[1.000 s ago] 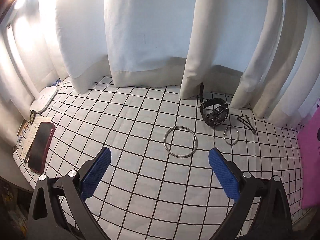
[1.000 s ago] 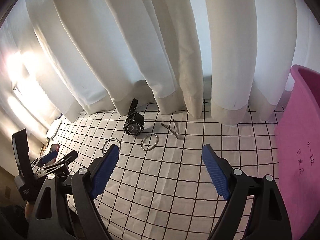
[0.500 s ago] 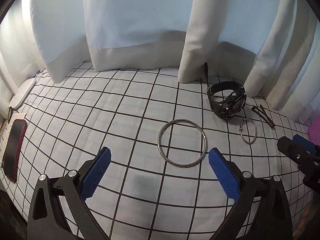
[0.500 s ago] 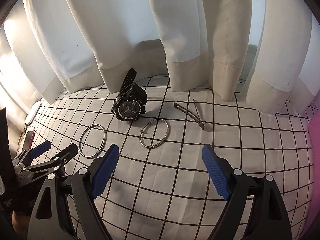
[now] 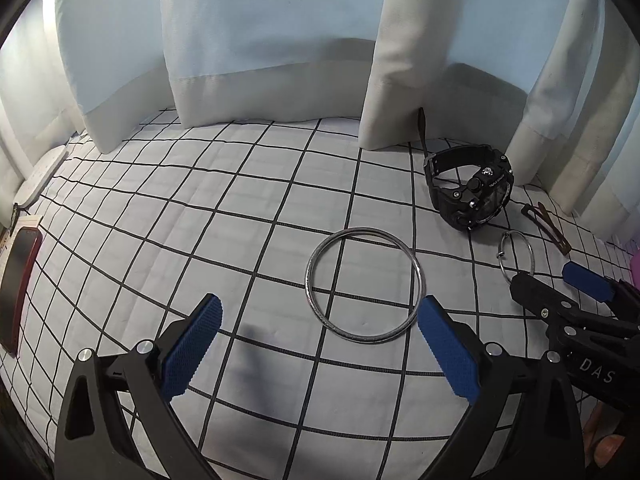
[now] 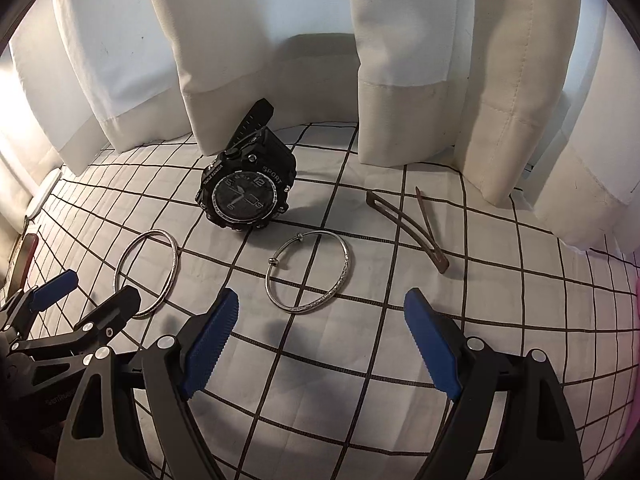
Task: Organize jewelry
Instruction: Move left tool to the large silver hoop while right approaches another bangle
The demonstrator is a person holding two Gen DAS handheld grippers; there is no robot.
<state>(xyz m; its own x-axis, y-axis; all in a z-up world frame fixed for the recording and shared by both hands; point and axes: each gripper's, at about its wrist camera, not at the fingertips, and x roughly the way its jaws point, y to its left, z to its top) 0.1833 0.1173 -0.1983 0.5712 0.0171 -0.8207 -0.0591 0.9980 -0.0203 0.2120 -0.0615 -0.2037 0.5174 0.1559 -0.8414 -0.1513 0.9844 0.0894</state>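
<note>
A large silver bangle (image 5: 363, 285) lies on the checked cloth just ahead of my open, empty left gripper (image 5: 320, 344); it also shows in the right wrist view (image 6: 146, 273). A smaller silver bangle with a clasp (image 6: 307, 271) lies just ahead of my open, empty right gripper (image 6: 322, 344), and shows in the left wrist view (image 5: 516, 254). A black sport watch (image 6: 247, 192) stands behind the bangles, near the curtain (image 5: 469, 192). Two brown hair clips (image 6: 408, 224) lie to the right (image 5: 546, 226).
White curtains (image 6: 400, 60) hang along the back of the checked cloth (image 5: 200, 216). A red-cased phone (image 5: 18, 280) and a white device (image 5: 42, 176) lie at the far left edge. Each gripper shows in the other's view, close beside it.
Both grippers have moved forward and down toward the jewelry, so the bangles and watch appear much larger and closer. Both stay open.
</note>
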